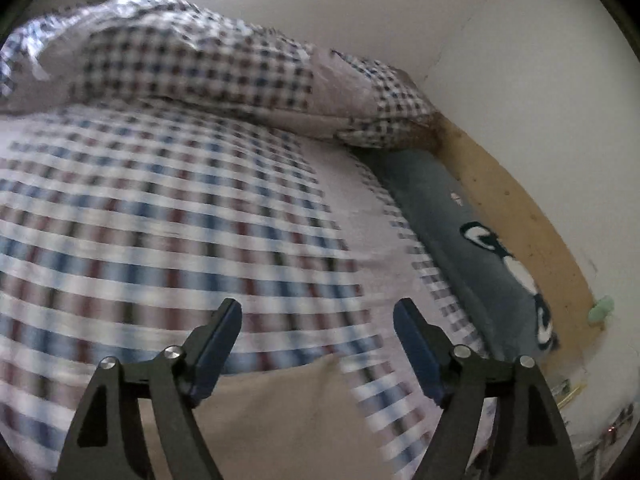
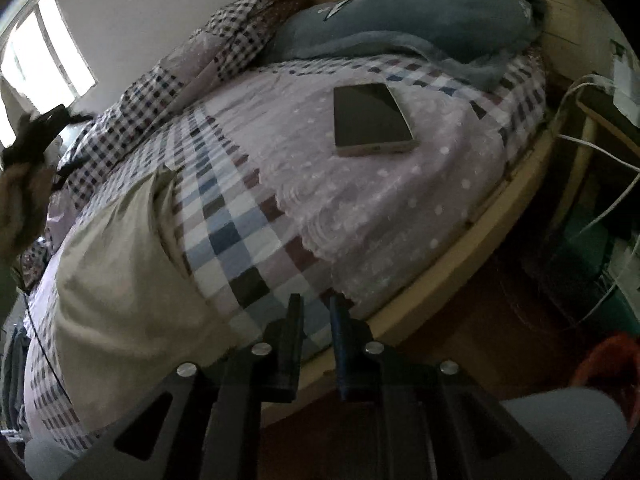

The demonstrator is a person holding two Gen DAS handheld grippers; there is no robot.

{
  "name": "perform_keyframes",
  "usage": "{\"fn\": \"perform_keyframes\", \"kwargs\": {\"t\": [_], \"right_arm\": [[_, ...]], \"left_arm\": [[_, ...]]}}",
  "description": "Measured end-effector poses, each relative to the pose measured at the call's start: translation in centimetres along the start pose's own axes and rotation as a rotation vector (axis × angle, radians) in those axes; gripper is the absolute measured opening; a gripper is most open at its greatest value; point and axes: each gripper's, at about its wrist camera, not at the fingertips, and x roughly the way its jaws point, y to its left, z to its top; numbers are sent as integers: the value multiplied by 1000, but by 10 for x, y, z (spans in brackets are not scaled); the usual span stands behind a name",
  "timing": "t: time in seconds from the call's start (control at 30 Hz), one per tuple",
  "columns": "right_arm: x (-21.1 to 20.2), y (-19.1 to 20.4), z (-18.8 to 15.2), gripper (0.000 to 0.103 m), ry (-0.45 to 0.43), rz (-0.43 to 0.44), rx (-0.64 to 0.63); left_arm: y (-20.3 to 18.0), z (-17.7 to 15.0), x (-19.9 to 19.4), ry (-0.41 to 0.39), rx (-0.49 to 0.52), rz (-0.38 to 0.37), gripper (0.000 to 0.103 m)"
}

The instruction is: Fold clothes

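Observation:
A beige garment (image 1: 280, 412) lies flat on a bed with a blue, red and white checked sheet (image 1: 160, 220). My left gripper (image 1: 318, 312) hovers over the garment's far edge, open wide, with nothing between its fingers. In the right wrist view the same beige garment (image 2: 120, 280) spreads over the left half of the bed. My right gripper (image 2: 315, 304) sits at the bed's near edge, to the right of the garment. Its fingers are nearly parallel with a narrow gap and hold nothing.
A checked quilt (image 1: 192, 64) is heaped at the bed's far side. A grey plush cushion (image 2: 420, 20) lies by the wooden bed frame (image 2: 460, 240). A dark phone (image 2: 372, 118) rests on the lilac dotted sheet (image 2: 380, 216). A person's hand (image 2: 20, 200) shows at the left edge.

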Motion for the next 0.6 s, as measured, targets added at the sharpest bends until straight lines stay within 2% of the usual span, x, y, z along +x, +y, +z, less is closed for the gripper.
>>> {"fn": "perform_keyframes", "kwargs": {"t": [0.17, 0.27, 0.4, 0.5, 0.6], "right_arm": [[2, 21, 20, 44, -45, 99, -84], [6, 44, 40, 47, -61, 148, -147], [12, 75, 67, 48, -79, 211, -226], [20, 102, 91, 48, -82, 270, -284], [39, 132, 119, 48, -56, 334, -333]], "left_arm": [[55, -21, -34, -6, 17, 81, 82], [87, -38, -47, -3, 21, 134, 82], [123, -60, -40, 38, -31, 113, 82], [136, -71, -36, 64, -73, 35, 82], [137, -76, -30, 94, -60, 21, 82]]}}
